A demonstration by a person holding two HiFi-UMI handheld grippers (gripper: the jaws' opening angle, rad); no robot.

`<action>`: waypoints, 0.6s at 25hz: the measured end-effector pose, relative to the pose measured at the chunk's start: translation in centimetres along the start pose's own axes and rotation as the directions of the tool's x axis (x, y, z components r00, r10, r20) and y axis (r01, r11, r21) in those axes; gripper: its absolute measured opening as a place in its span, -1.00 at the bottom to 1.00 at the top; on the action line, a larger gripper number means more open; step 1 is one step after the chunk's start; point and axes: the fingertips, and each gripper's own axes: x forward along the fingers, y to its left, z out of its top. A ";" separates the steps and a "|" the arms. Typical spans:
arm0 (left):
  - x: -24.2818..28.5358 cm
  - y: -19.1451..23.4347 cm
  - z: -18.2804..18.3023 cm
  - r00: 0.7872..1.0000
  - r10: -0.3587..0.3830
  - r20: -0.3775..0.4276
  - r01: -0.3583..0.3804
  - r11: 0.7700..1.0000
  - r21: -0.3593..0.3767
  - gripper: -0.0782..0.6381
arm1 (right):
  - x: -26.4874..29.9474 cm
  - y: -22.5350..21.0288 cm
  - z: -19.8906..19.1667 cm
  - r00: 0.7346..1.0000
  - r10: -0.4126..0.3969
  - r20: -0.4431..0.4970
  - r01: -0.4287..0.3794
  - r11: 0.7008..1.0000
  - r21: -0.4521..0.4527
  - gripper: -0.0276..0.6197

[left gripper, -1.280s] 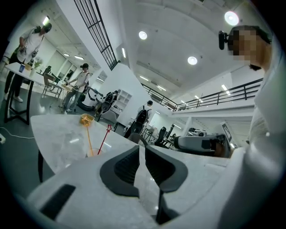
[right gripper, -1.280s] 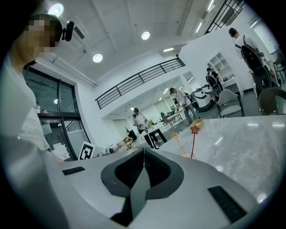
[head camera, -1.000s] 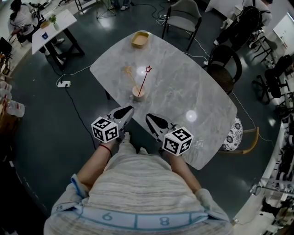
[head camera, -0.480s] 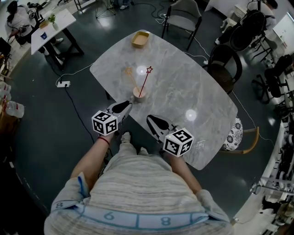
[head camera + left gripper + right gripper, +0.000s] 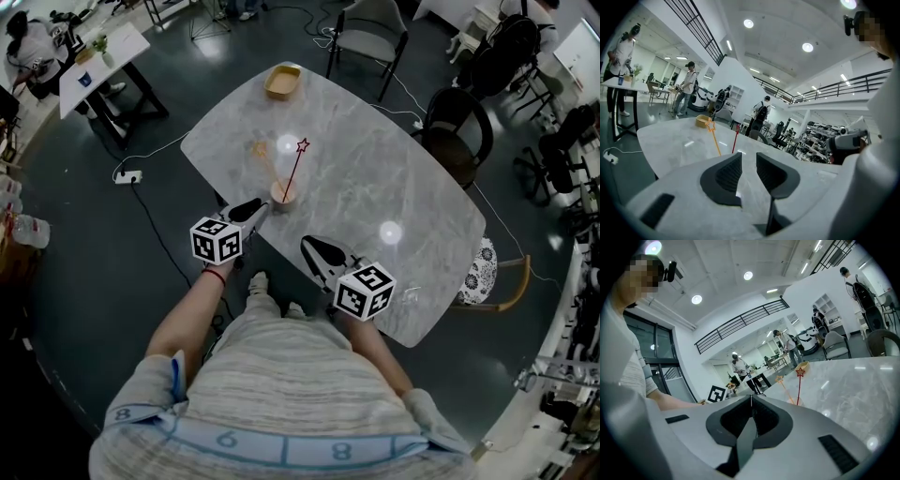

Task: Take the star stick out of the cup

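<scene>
A small tan cup (image 5: 283, 194) stands on the grey marble table (image 5: 375, 169) with two sticks leaning out of it. One is a thin red star stick (image 5: 294, 169); the other is an orange star stick (image 5: 265, 161). My left gripper (image 5: 254, 209) is just short of the cup on its near left side. Its jaws have just been opening and stand apart with nothing between them (image 5: 748, 169). In the left gripper view the red star stick (image 5: 735, 139) and orange star stick (image 5: 714, 139) rise beyond the jaws, and the cup is hidden. My right gripper (image 5: 310, 246) is shut and empty, near the table's front edge.
A yellow bowl (image 5: 285, 80) sits at the table's far end. Chairs stand at the far side (image 5: 370, 33) and right side (image 5: 457, 122). A cable and power strip (image 5: 125, 176) lie on the floor to the left. People stand at a distant white table (image 5: 621, 82).
The left gripper has moved forward over the table's edge towards the cup. The right gripper has stayed where it was.
</scene>
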 end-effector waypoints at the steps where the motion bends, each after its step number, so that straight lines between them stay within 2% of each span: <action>1: 0.2 0.2 0.0 1.000 0.003 -0.005 -0.003 1.000 -0.001 -0.53 | 0.0 -0.1 0.0 1.000 -0.003 0.000 0.003 1.000 0.002 -0.88; 15: 4.0 4.5 -0.1 0.993 0.060 -0.100 -0.062 0.998 -0.012 -0.47 | 0.4 -1.9 0.7 0.999 -0.040 0.025 0.040 0.999 0.029 -0.88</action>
